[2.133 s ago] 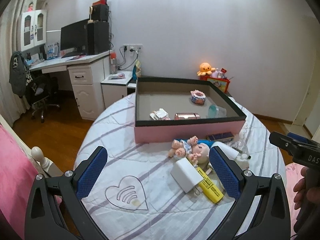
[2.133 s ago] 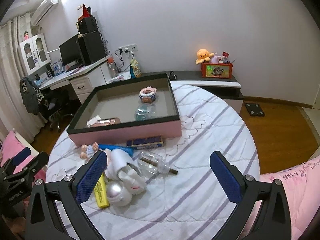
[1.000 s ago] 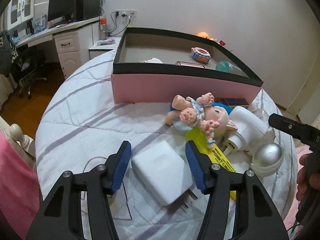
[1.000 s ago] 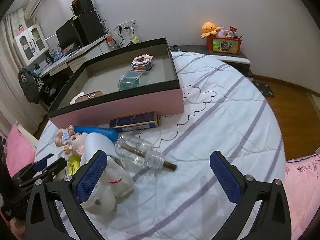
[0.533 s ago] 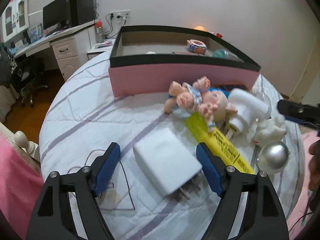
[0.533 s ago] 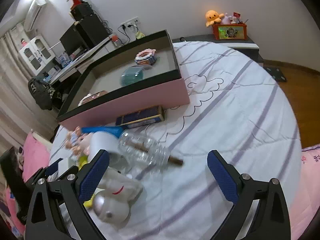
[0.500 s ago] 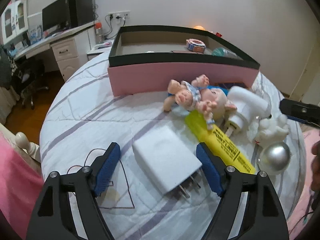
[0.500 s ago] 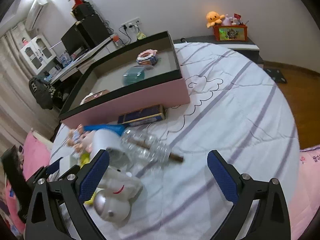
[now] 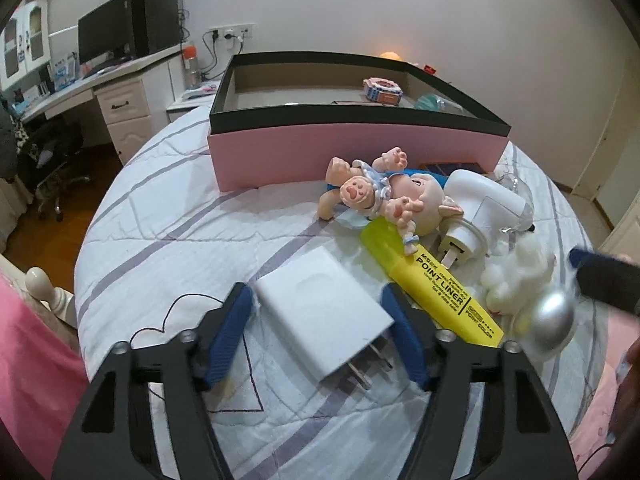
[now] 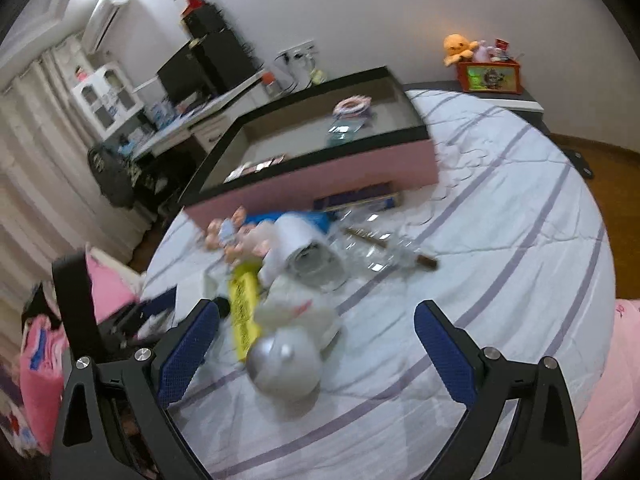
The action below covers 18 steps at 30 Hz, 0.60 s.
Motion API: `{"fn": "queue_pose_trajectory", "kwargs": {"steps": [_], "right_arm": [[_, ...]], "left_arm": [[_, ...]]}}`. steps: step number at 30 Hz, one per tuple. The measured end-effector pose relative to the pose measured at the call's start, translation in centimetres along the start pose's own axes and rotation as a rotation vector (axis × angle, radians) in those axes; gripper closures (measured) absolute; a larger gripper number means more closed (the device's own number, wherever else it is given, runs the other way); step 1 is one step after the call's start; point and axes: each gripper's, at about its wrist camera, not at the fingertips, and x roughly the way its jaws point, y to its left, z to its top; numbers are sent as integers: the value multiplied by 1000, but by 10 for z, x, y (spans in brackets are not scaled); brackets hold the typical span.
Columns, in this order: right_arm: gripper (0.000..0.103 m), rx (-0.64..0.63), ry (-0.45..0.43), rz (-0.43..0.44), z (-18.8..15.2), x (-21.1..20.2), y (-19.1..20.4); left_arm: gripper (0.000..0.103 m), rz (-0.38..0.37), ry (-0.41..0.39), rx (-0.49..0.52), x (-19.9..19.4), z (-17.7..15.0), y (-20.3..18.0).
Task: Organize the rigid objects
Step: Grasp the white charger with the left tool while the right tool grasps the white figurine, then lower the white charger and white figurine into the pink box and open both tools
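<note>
A white plug adapter (image 9: 322,306) lies on the striped round table, prongs toward me, between the blue pads of my left gripper (image 9: 320,308); the jaws stand close on both sides of it, with small gaps showing. Beside it lie a yellow highlighter (image 9: 436,284), a pig doll (image 9: 380,200), a white charger (image 9: 480,208) and a white toy with a silver ball (image 9: 554,316). My right gripper (image 10: 316,328) is open above the silver ball toy (image 10: 286,356). The pink box (image 9: 352,148) with a black rim stands behind.
Inside the box (image 10: 320,140) lie several small items. A clear bottle (image 10: 376,248) and a dark flat case (image 10: 360,200) lie in front of it. A desk with a monitor (image 9: 104,40) stands far left. The right half of the table (image 10: 500,260) is bare cloth.
My left gripper has narrowed around the white adapter. My right gripper has swung down and left towards the silver ball toy; its view is blurred by motion.
</note>
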Motion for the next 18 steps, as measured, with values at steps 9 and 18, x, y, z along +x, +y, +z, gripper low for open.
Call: {"fn": "queue_pose_trajectory", "kwargs": {"steps": [9,18], "right_arm": [[31,-57,69,-78,-3,40,8],[43,-72,48,-81,-5,33,9]], "left_arm": [[40,-8,-3,1,-5,-4,0],[40,-16,-7,-1,-10,-4,1]]}}
